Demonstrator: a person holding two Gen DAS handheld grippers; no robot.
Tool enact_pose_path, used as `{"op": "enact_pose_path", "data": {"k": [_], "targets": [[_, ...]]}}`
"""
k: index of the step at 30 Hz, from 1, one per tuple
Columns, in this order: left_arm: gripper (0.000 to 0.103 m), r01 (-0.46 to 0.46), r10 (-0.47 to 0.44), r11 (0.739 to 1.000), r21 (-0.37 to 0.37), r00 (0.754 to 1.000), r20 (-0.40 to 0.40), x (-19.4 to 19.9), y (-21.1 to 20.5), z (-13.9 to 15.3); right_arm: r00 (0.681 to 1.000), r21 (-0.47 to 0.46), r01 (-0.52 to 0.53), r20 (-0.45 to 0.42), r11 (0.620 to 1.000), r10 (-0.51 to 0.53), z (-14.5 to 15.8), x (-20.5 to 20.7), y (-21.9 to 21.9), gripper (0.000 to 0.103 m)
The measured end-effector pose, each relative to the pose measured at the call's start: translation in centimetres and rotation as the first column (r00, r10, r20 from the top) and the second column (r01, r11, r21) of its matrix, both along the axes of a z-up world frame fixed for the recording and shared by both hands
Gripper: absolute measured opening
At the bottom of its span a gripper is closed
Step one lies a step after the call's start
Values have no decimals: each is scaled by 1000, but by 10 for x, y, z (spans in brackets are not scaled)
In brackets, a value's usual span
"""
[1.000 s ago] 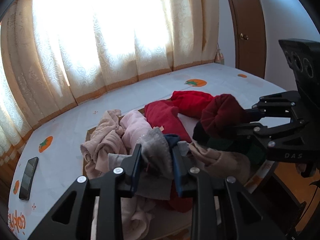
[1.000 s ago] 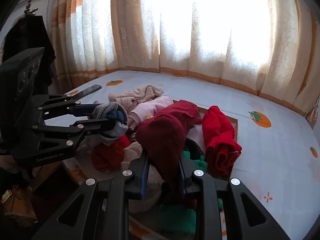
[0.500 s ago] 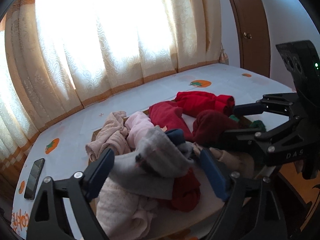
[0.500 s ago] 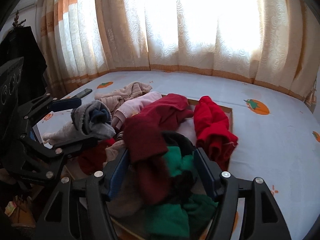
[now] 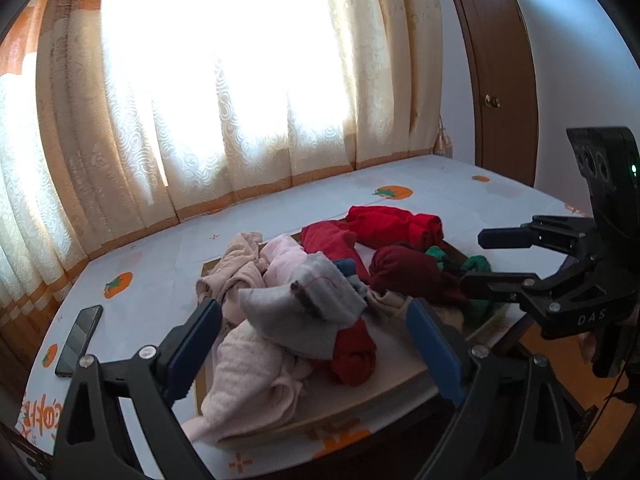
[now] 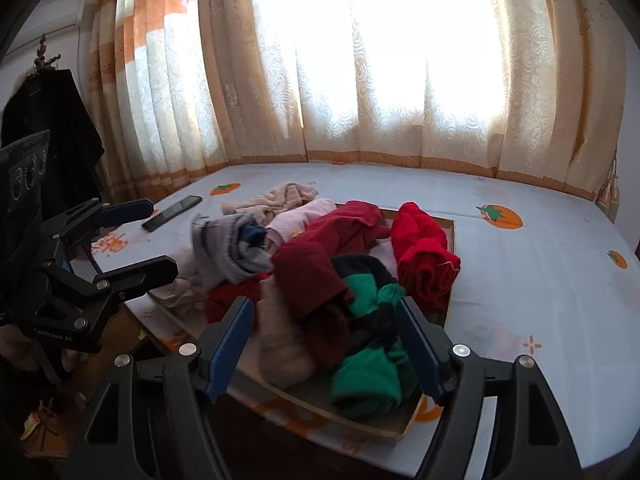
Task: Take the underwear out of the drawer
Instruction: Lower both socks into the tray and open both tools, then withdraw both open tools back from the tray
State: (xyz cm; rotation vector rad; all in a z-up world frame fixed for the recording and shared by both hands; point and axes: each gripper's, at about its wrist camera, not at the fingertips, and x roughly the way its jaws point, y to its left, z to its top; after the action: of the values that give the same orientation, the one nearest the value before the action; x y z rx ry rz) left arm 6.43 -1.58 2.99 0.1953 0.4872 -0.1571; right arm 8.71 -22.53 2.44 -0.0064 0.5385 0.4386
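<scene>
— Tool on the left (image 5: 312, 324), how does it stand?
— Its blue pads are wide apart and spreading further. A grey garment (image 5: 308, 312) lies between them on top of the pile, but neither pad presses on it.
— And the right tool (image 6: 324, 324)?
— Also parted and spreading. A dark maroon piece (image 6: 316, 280) and a green and black piece (image 6: 368, 364) lie between its pads, untouched by either.
— Where is all the underwear?
— Heaped in a shallow wooden drawer (image 6: 384, 426) that lies on the bench (image 6: 540, 280), which wears a pale cloth printed with orange fruit. The drawer's near corner juts past the bench edge.
— What else is in the heap?
— A bright red roll (image 6: 424, 256) rests against the drawer's far right wall in the right wrist view. A pale pink garment (image 5: 256, 372) spills over the near left rim in the left wrist view, and a beige one (image 5: 236, 264) drapes over the far left corner. A small red piece (image 5: 356, 352) sits just beneath the grey one.
— Anything off the drawer?
— A dark phone (image 5: 78, 340) lies flat on the cloth, well to the left of it. Cream curtains (image 5: 240, 100) with bright light behind hang past the bench, and a brown door (image 5: 500, 80) stands at the right.
</scene>
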Motion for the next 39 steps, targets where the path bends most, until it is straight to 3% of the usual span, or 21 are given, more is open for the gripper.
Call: {"op": "enact_pose_path", "data": {"k": [12, 39], "targets": [[99, -28, 32, 997, -70, 998, 49, -49, 11, -1, 994, 36, 1, 106, 999, -5, 14, -59, 4, 82], [99, -64, 71, 990, -124, 996, 50, -64, 23, -7, 991, 46, -22, 131, 999, 16, 12, -75, 12, 82]]}}
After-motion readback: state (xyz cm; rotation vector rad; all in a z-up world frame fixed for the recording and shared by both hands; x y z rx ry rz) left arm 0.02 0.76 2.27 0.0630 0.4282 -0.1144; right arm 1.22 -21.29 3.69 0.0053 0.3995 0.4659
